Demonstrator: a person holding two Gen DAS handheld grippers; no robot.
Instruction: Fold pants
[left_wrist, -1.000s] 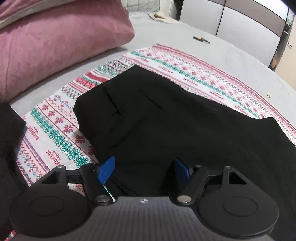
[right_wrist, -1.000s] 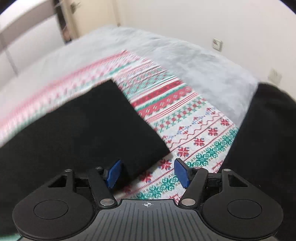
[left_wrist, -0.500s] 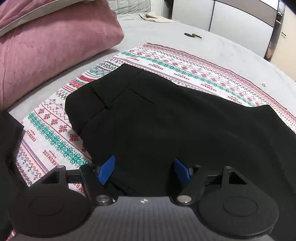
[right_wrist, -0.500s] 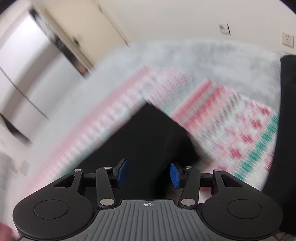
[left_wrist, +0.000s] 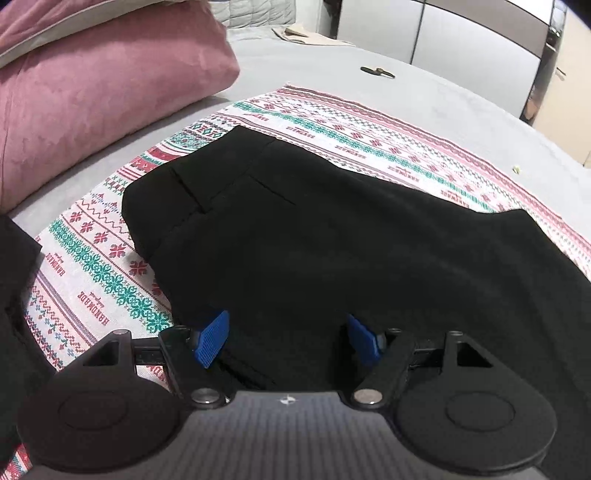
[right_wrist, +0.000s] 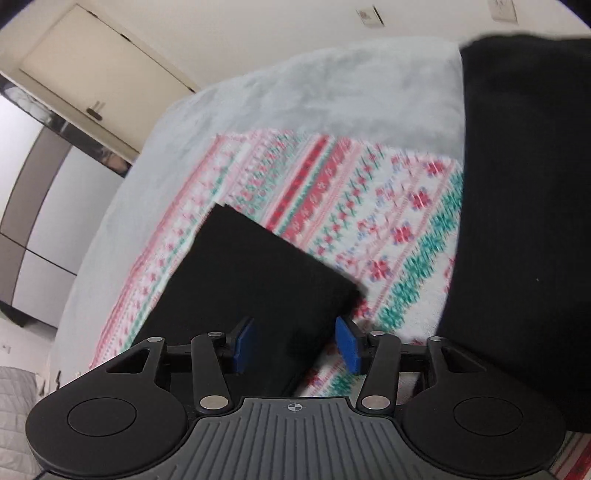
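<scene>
Black pants (left_wrist: 314, 236) lie flat on a patterned red, green and white cloth (left_wrist: 92, 266) on the bed, waistband end at the left. My left gripper (left_wrist: 286, 338) is open, low over the pants' near edge, with fabric between the blue pads. In the right wrist view the leg end of the pants (right_wrist: 251, 280) lies on the same cloth (right_wrist: 388, 229). My right gripper (right_wrist: 295, 343) is open, over the near corner of the leg end, nothing pinched.
A pink pillow (left_wrist: 92, 92) lies at the back left. A grey bedspread (left_wrist: 369, 85) surrounds the cloth, with a small dark object (left_wrist: 376, 71) on it. A wardrobe (left_wrist: 461, 33) stands behind. A black-clothed body (right_wrist: 524, 221) fills the right of the right wrist view.
My right gripper has swung and rolled, moving from beside the leg end to over its near corner. The left gripper has pulled back slightly. Both stay open.
</scene>
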